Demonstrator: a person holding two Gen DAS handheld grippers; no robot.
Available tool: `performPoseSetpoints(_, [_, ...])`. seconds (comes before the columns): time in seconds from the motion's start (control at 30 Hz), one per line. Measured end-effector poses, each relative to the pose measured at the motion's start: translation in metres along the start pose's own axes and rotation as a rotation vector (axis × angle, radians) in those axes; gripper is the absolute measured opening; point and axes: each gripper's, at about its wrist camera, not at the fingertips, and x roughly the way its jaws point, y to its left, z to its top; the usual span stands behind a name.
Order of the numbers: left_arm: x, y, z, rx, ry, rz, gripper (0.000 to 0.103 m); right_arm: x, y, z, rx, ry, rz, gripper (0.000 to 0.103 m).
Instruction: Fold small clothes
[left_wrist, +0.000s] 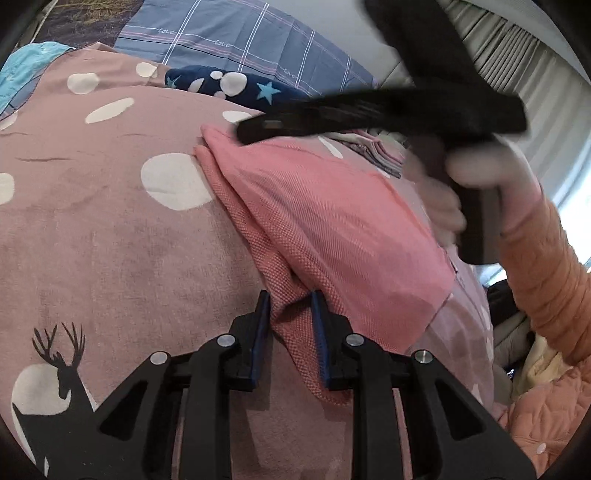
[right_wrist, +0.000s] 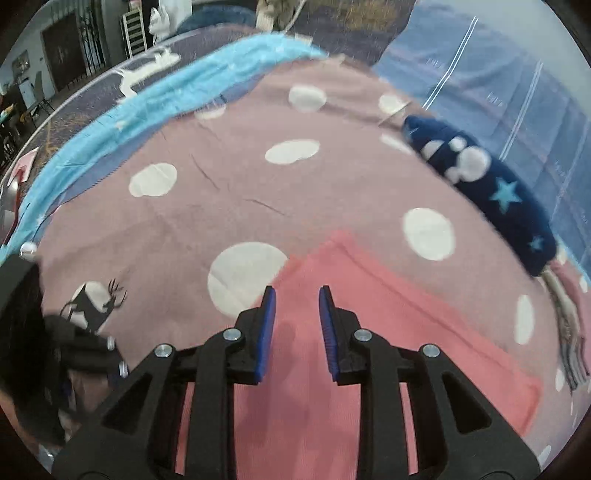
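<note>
A salmon-pink garment (left_wrist: 325, 221) lies partly folded on a mauve bedspread (left_wrist: 92, 221) printed with white dots and a deer. My left gripper (left_wrist: 290, 306) is shut on a bunched fold at the garment's near edge, with cloth pinched between its blue pads. In the right wrist view the same garment (right_wrist: 388, 332) lies flat on the bedspread (right_wrist: 221, 166). My right gripper (right_wrist: 296, 295) hovers over its left part, open, with nothing between its fingers. In the left wrist view that right gripper (left_wrist: 255, 129) is a blurred black shape over the garment's far end, held by a hand in an orange sleeve (left_wrist: 546, 266).
A navy cloth with stars (left_wrist: 236, 86) (right_wrist: 498, 192) lies past the garment. A folded striped cloth (left_wrist: 376, 151) (right_wrist: 569, 332) sits beside it. A light blue cloth (right_wrist: 129, 110) runs along the bed's far left, and a blue plaid pillow (left_wrist: 240, 33) lies behind.
</note>
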Motion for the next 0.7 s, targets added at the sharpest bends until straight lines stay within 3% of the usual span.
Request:
performPoseSetpoints(0.1, [0.002,0.002,0.0,-0.01,0.003,0.003,0.024,0.024,0.007,0.011,-0.022,0.036,-0.022,0.041])
performPoseSetpoints(0.17, [0.002,0.003,0.0,-0.019,-0.006,0.027,0.018,0.042,0.01,0.013,-0.031,0.077,-0.052,0.045])
performPoseSetpoints(0.2, [0.002,0.003,-0.001,-0.021,-0.008,0.054,0.01,0.051,0.012,0.014,-0.035,0.091,-0.067,0.038])
performPoseSetpoints(0.23, [0.001,0.001,-0.001,-0.027,-0.016,0.069,0.006,0.054,0.013,0.015,-0.052,0.075,-0.111,0.012])
performPoseSetpoints(0.27, [0.0,0.0,-0.002,-0.034,-0.021,0.074,0.005,0.055,0.013,0.018,-0.073,0.037,-0.123,0.005])
performPoseSetpoints(0.4, [-0.003,-0.005,-0.012,-0.023,-0.015,0.117,0.002,0.068,-0.003,0.023,0.037,0.0,-0.056,0.002])
performPoseSetpoints(0.5, [-0.012,0.002,-0.018,-0.069,-0.014,0.082,0.001,0.056,-0.002,0.019,0.008,-0.058,-0.032,0.002])
performPoseSetpoints(0.57, [-0.02,0.006,-0.022,-0.09,-0.022,0.062,0.001,0.034,-0.008,0.013,0.036,-0.113,-0.011,0.01])
performPoseSetpoints(0.63, [-0.027,0.008,-0.026,-0.097,-0.03,0.055,0.001,-0.002,-0.011,-0.002,0.038,-0.189,0.0,0.034])
performPoseSetpoints(0.7, [-0.038,0.007,-0.03,-0.09,-0.046,0.07,0.007,-0.039,-0.001,-0.028,-0.029,-0.243,0.001,0.042])
